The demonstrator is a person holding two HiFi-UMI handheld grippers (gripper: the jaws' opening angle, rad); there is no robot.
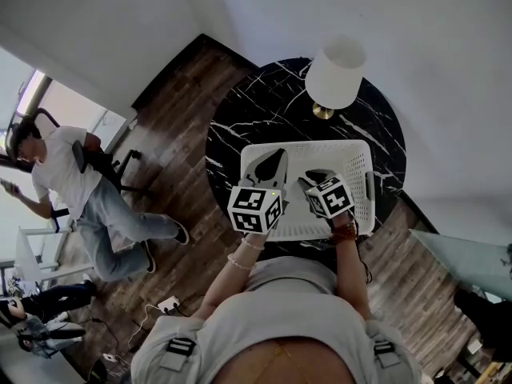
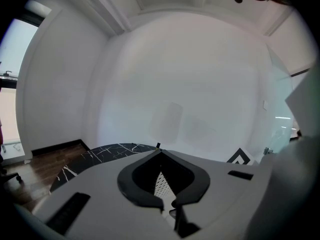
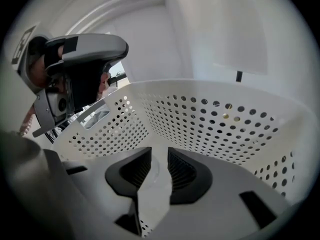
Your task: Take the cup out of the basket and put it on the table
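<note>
A white perforated basket stands on the round black marble table. My right gripper reaches down inside it. In the right gripper view its jaws are closed to a narrow gap on a pale thin-walled thing that looks like the cup; the basket wall curves around them. My left gripper hovers over the basket's left part, and it also shows in the right gripper view, as my left gripper above the rim. Its jaws are shut, tips touching, holding nothing.
A table lamp with a white shade stands at the table's far side, just behind the basket. A white wall lies beyond. A person sits on a chair on the wooden floor to the left.
</note>
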